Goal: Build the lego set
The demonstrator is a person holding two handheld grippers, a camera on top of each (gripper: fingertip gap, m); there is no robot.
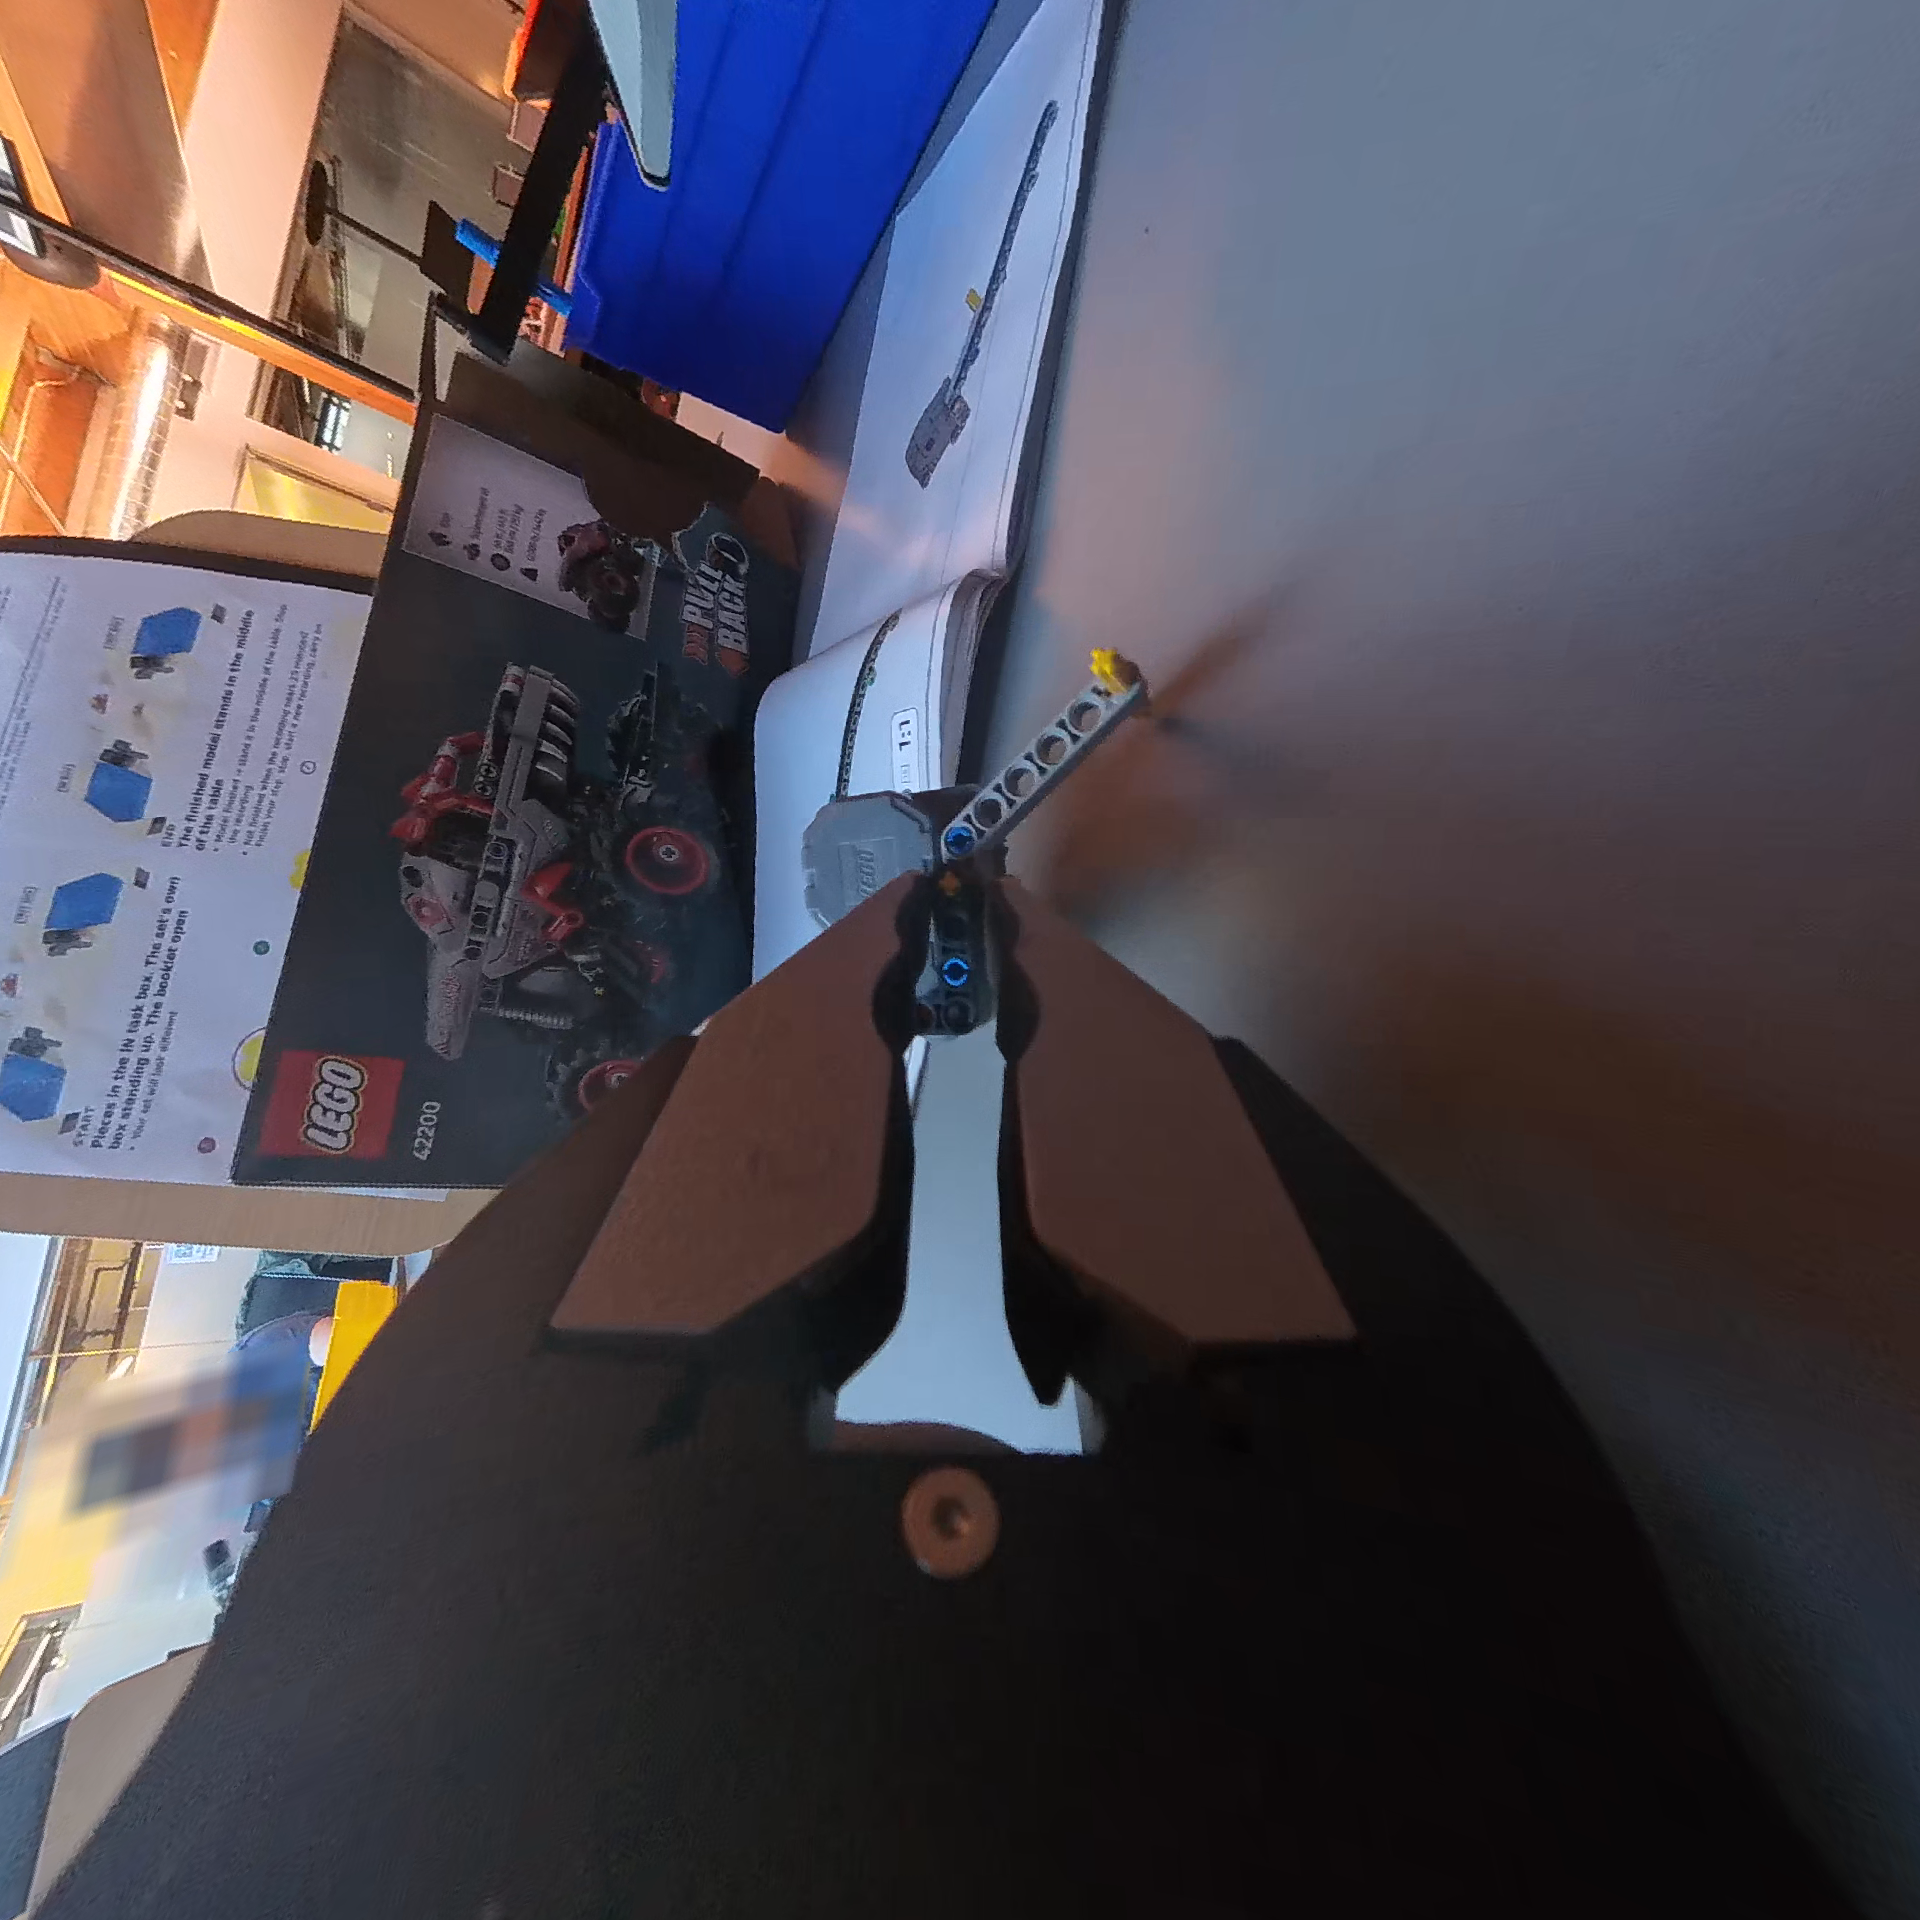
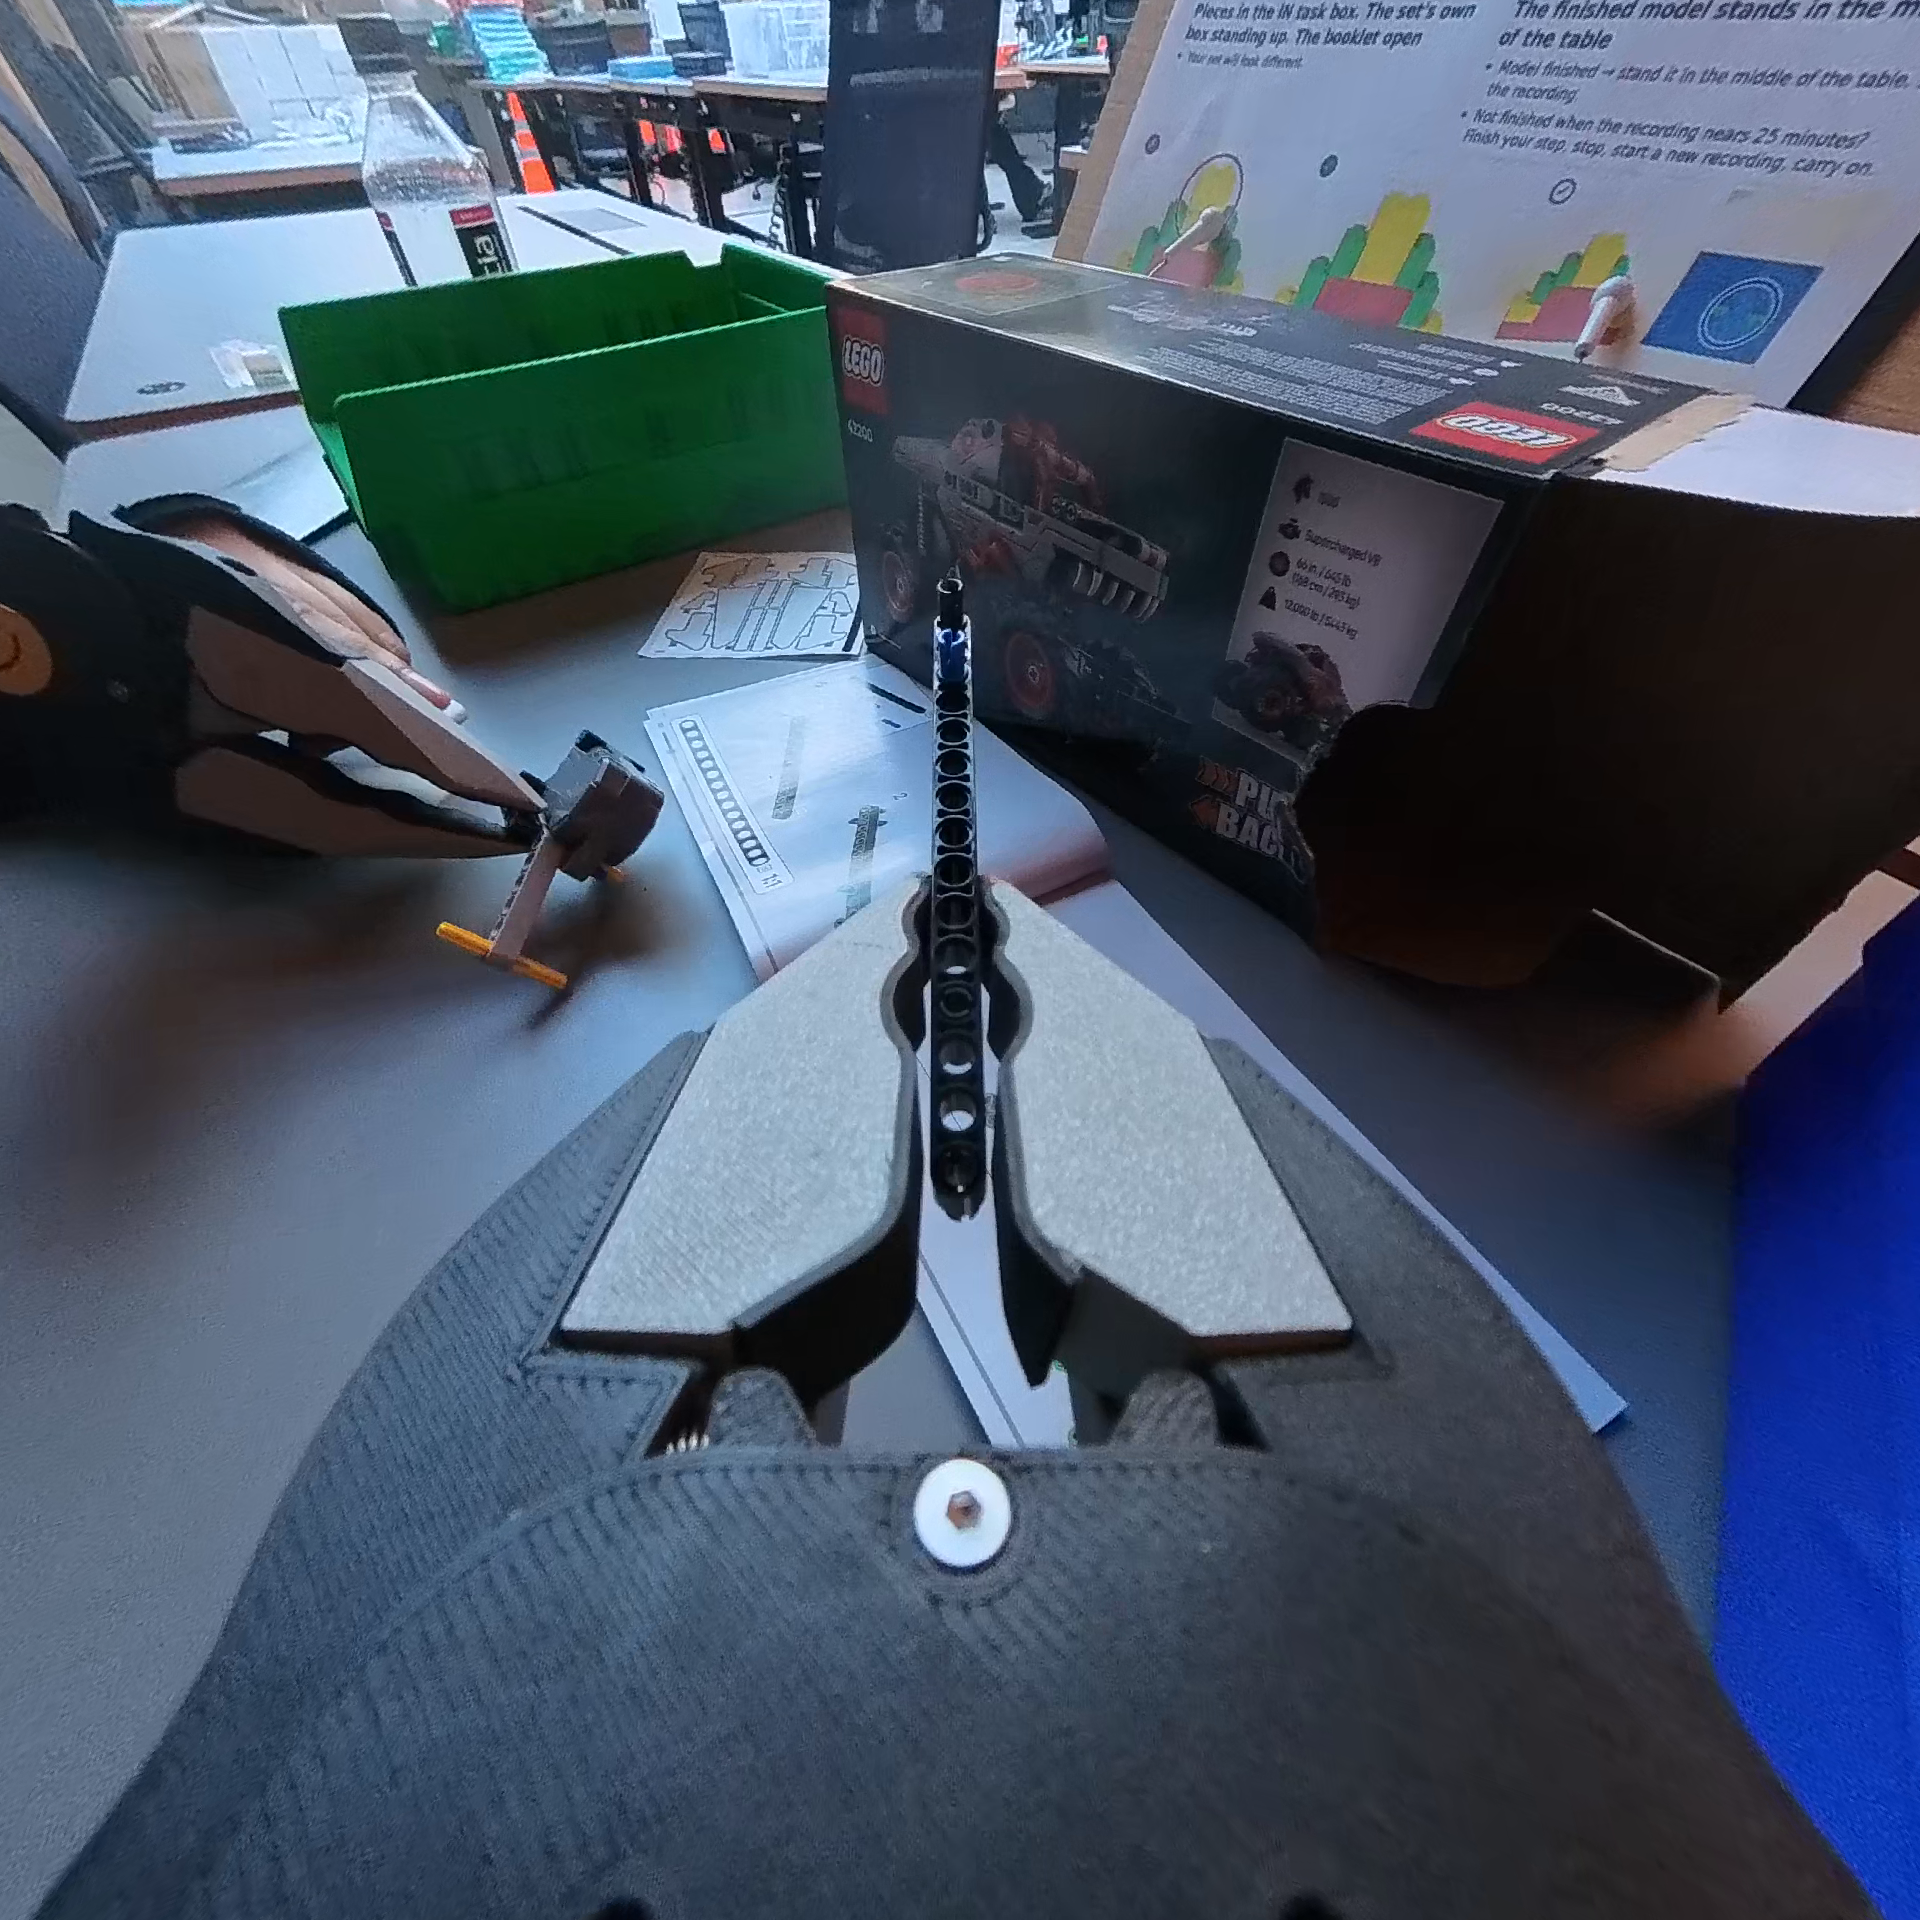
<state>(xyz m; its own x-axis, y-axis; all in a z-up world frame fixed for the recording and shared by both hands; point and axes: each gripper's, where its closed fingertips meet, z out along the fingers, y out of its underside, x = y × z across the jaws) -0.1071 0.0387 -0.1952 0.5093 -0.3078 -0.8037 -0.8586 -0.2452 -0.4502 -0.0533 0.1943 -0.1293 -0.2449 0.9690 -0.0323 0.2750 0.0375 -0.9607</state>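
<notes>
My left gripper [image 1: 951, 899] is shut on a grey pull-back motor assembly [image 1: 868, 857]. A light grey holed beam [image 1: 1044, 758] sticks out from it, with a yellow axle [image 1: 1114, 667] at its far end resting on the grey table. The same gripper [image 2: 530, 816] shows at the left of the right wrist view, holding the motor [image 2: 608, 795] with the beam [image 2: 525, 899] and axle [image 2: 504, 954] touching the table. My right gripper [image 2: 956, 904] is shut on a long black holed beam [image 2: 954, 831] that points forward, with a blue pin [image 2: 951, 649] near its far tip.
The open instruction booklet [image 2: 790, 790] lies on the table [image 2: 260, 1091] ahead. The dark set box [image 2: 1195, 582] stands behind it, a green bin [image 2: 582, 436] at back left, a sticker sheet [image 2: 753, 618] beside it. A blue bin [image 2: 1829, 1299] is at the right. A water bottle [image 2: 431, 177] and a printed poster [image 2: 1507, 166] stand behind. My right fingertips sit around 20 cm from my left ones.
</notes>
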